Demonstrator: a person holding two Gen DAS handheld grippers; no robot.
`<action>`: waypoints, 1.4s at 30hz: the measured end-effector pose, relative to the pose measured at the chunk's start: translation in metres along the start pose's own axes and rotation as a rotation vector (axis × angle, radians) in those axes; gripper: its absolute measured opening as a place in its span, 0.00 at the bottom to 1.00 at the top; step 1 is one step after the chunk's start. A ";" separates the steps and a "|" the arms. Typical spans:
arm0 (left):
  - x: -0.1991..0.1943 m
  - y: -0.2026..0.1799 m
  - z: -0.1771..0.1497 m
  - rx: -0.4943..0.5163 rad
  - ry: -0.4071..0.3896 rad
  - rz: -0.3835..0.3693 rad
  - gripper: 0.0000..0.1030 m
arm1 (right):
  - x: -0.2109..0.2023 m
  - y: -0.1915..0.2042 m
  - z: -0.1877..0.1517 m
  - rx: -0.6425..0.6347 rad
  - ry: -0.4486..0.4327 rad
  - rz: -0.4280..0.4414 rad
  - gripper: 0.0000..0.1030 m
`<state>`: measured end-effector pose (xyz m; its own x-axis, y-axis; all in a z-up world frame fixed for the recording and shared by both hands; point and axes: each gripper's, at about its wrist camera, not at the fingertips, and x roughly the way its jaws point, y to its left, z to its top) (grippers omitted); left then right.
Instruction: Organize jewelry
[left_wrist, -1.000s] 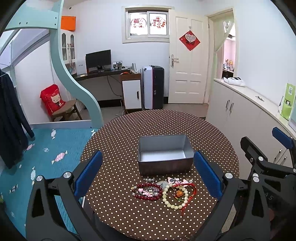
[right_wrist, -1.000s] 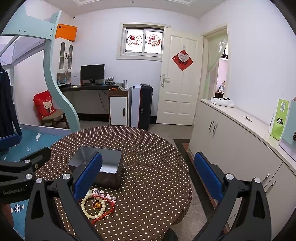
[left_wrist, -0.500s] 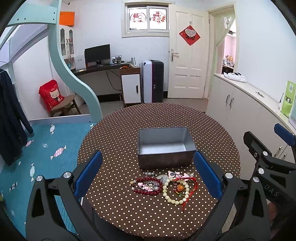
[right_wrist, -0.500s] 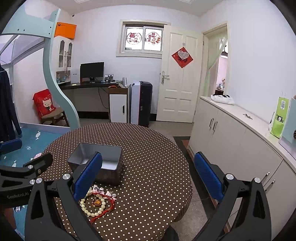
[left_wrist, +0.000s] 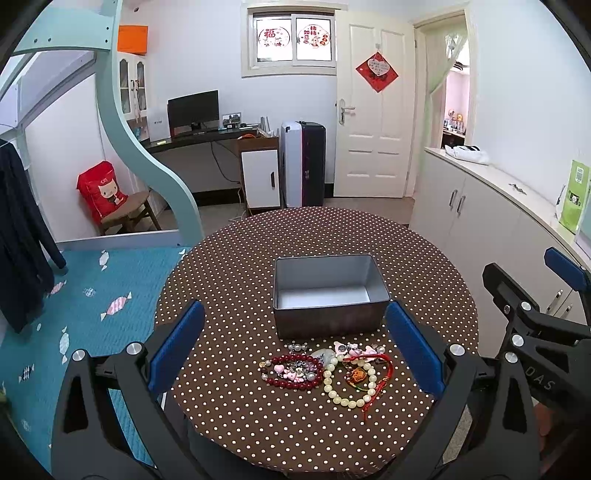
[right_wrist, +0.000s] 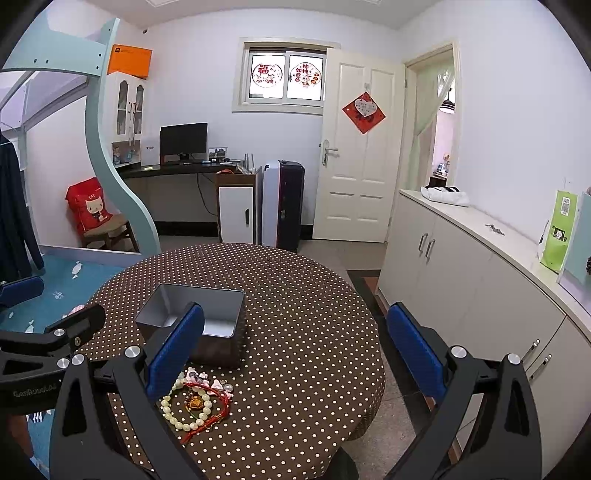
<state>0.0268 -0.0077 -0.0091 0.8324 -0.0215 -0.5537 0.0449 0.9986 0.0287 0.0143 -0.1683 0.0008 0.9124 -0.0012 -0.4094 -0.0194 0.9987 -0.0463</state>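
Both hand-held grippers are hanging above the near edge of the tabletop, and I am keeping their jaws spread wide apart with nothing between them. I am reading the left hand-held gripper as poised over the jewelry, while the right hand-held gripper is sitting off to the side, over the tabletop's right part.

The jewelry is lying in a tight heap just in front of the tin, which is standing open and empty near the middle. A red bracelet is touching a pale bracelet, and a red cord is crossing through the pale loop, with small charms scattered close to the tin's front wall.

I am judging tangling to be the main risk: closing on one strand is likely to drag its neighbours along, because they are overlapping. Beads are also round and may be slipping out of a flat pad. The heap is lying fairly near the tabletop's front edge, so anything dragged toward me could be dropping off.

Room is looking generous: open cloth is lying left and right of the heap, and the tin's mouth is unobstructed from above.
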 end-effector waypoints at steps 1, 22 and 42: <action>-0.001 0.000 0.000 0.000 -0.002 -0.001 0.95 | 0.000 0.000 0.000 0.001 0.001 0.000 0.93; -0.003 -0.003 0.002 0.000 -0.001 0.005 0.95 | -0.001 0.001 -0.005 -0.004 0.013 -0.006 0.93; 0.017 0.010 -0.013 -0.009 0.074 -0.064 0.95 | -0.003 -0.005 -0.015 0.108 -0.037 0.072 0.93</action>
<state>0.0343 0.0022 -0.0292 0.7851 -0.0821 -0.6139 0.0914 0.9957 -0.0162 0.0060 -0.1742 -0.0115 0.9246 0.0703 -0.3743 -0.0428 0.9958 0.0813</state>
